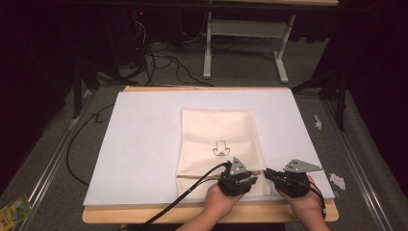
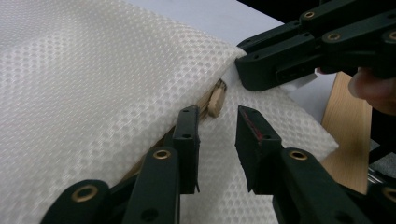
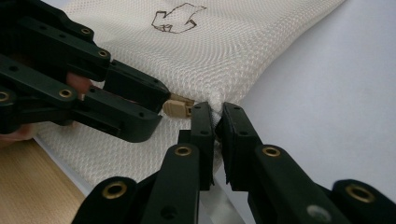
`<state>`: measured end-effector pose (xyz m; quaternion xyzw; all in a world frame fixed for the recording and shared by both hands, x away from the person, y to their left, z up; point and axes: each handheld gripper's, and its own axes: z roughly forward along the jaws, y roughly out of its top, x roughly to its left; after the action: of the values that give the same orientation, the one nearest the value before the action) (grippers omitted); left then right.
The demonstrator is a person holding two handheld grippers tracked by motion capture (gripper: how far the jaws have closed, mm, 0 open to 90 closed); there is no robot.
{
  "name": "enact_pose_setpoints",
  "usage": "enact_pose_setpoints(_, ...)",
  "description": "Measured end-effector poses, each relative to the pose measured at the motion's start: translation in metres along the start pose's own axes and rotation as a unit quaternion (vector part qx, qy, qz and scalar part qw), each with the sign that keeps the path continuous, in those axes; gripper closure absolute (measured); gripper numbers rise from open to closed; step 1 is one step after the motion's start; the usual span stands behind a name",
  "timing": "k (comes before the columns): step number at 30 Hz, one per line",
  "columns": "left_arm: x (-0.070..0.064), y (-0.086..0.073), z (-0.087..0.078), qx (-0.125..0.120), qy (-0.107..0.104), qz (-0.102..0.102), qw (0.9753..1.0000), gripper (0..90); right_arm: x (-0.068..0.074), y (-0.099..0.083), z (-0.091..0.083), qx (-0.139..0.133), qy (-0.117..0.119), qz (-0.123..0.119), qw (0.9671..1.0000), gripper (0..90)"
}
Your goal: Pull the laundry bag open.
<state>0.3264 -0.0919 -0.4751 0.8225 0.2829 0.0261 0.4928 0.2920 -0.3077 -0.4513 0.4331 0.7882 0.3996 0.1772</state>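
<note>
Mesh bag lies on white sheet; right tool pinches its edge, left tool released.

A mesh bag lies on a sheet covering the table, toward its near right. At the bag's near right edge, the left gripper and right gripper meet beside a zipper pull.

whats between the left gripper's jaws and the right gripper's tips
The small tan zipper pull of the cream mesh bag lies there, ahead of the left gripper, short of the right gripper, in the left gripper view.
</note>
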Motion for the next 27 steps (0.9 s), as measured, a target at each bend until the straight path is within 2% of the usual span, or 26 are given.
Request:
enact_pose_setpoints(8,-0.0082,0.0076,0.0084,0.007,0.011,0.006,0.9999,80.6,0.0004,0.0003,-0.0001,-0.003,0.003,-0.001,1.0,85.2)
enact_pose_setpoints(9,-0.0085,0.008,0.0081,0.008,0.017,0.008,0.9998,86.1,0.0009,0.0004,-0.0003,-0.003,0.003,-0.002,1.0,85.2)
enact_pose_setpoints(27,-0.0044,0.0083,0.0041,0.009,0.007,0.002,0.9999,87.2,0.0035,0.0012,-0.0004,-0.005,0.0,-0.008,1.0,85.0)
